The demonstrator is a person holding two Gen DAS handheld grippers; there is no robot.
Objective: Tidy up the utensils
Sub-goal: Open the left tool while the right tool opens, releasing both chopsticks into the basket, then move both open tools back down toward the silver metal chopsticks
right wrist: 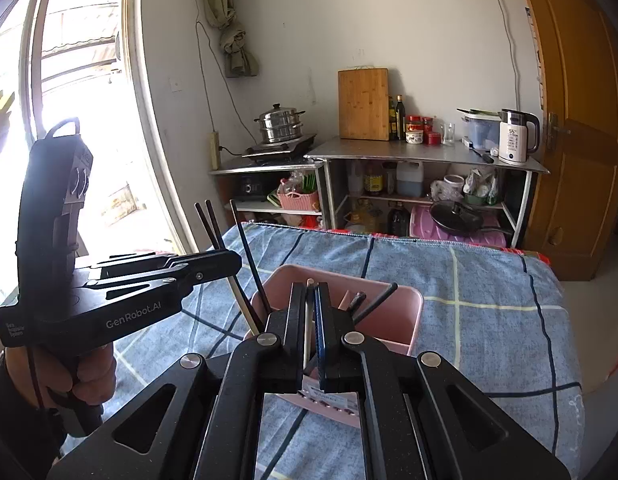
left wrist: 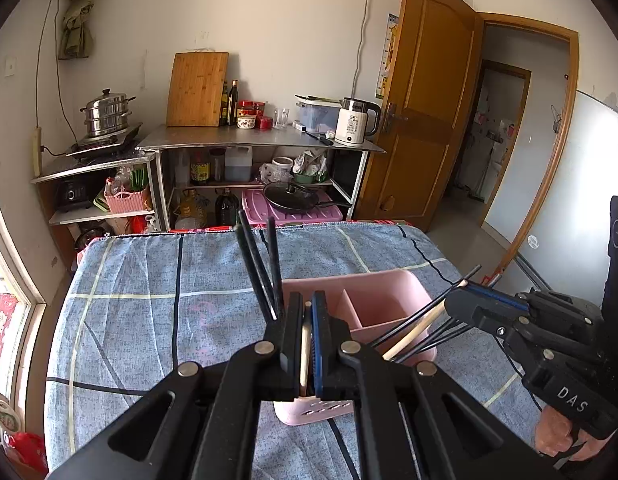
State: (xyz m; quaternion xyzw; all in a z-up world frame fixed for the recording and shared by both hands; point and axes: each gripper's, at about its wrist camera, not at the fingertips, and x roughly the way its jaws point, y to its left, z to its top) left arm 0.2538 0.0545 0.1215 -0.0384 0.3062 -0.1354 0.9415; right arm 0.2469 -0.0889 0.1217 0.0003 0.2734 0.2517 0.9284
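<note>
Both grippers, left gripper (left wrist: 308,312) and right gripper (right wrist: 310,300), clamp pale chopsticks (left wrist: 306,344) above the pink caddy (left wrist: 373,300): light, stiff, slippery; grip mid-shaft.

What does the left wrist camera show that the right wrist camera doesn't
Only the left wrist view shows the open doorway into the next room and the right gripper from outside, shut on a bundle of chopsticks. Only the right wrist view shows the bright window and the left gripper from outside, shut on its own chopsticks. Both show the pink holder on the blue checked cloth, the cutting board, the steamer pot and the white kettle.
</note>
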